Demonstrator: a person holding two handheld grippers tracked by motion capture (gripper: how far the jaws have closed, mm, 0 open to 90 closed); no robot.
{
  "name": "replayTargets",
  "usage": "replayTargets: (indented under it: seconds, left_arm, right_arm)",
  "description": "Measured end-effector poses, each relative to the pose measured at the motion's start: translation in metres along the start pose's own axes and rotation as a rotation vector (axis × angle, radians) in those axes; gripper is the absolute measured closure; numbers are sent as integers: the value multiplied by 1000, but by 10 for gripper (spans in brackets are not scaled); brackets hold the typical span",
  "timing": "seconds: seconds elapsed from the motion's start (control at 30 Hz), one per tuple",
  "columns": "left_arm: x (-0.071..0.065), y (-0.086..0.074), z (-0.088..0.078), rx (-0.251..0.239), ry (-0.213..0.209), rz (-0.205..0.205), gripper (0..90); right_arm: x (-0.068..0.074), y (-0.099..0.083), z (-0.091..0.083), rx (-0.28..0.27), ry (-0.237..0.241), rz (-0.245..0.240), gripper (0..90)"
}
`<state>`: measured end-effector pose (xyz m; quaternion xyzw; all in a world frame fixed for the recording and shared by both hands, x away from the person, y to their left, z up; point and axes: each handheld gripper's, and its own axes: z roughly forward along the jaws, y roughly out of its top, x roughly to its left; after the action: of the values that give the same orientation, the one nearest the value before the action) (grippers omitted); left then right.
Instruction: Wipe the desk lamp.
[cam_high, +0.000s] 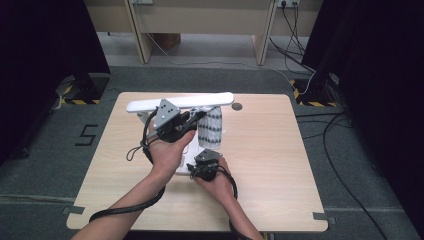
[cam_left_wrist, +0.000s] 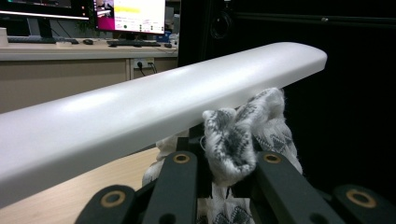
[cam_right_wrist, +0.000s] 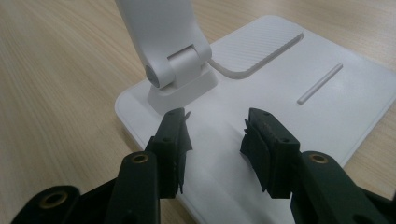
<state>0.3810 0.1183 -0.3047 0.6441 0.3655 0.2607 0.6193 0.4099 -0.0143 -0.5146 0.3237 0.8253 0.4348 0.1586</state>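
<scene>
Left claw (cam_high: 197, 116) clamped on a grey-and-white knitted sock (cam_high: 210, 127), up near the white bar (cam_high: 180, 102) of the lamp. Seen close in the left gripper view: sock (cam_left_wrist: 233, 140) bunched up between the two black jaws, pinched tight, with more of it hanging down below. Lamp bar (cam_left_wrist: 154, 107) just above and behind the sock there, long and slanted across the view; whether sock and bar touched could not be told. In the high view, sock draped down just under the bar, over the middle of the bench (cam_high: 270, 165).

Right claw (cam_high: 196, 169) held low, over the flat white lamp base (cam_high: 182, 170) near the front of the bench. Jaws apart, with nothing between them. In the right gripper view, claw (cam_right_wrist: 215, 140) hovering over the base (cam_right_wrist: 327, 107), just in front of the hinge (cam_right_wrist: 180, 70) where the lamp's arm joined the base. A thin raised line (cam_right_wrist: 320, 83) on the base farther off, and a ribbed pad (cam_right_wrist: 259, 44) beyond that.

Both hands in from the bottom of the high view, left hand (cam_high: 167, 152) higher up, right hand (cam_high: 220, 185) lower and closer. Black cable (cam_high: 125, 210) trailing from the left claw down along the arm.
</scene>
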Motion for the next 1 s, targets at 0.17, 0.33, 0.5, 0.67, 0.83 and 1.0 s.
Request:
replayTargets:
  seconds: [0.17,0.33,0.5,0.67,0.83,1.0]
  left_arm:
    - [7,-2,-6,-2,16,-1,824]
    - [13,-5,-12,-4,30,2,825]
    - [20,-6,-17,-7,46,-5,824]
    - [28,-8,-21,-9,64,-10,824]
    - [33,-10,-25,-10,75,-12,824]
    - [39,-11,-30,-12,87,-16,824]
  right_arm:
    - [0,0,0,0,0,2,584]
    - [0,0,0,0,-2,0,583]
    - [1,0,0,3,-4,5,584]
    - [1,2,0,16,-9,2,588]
    - [1,2,0,13,-10,4,588]
    - [1,1,0,13,-11,6,588]
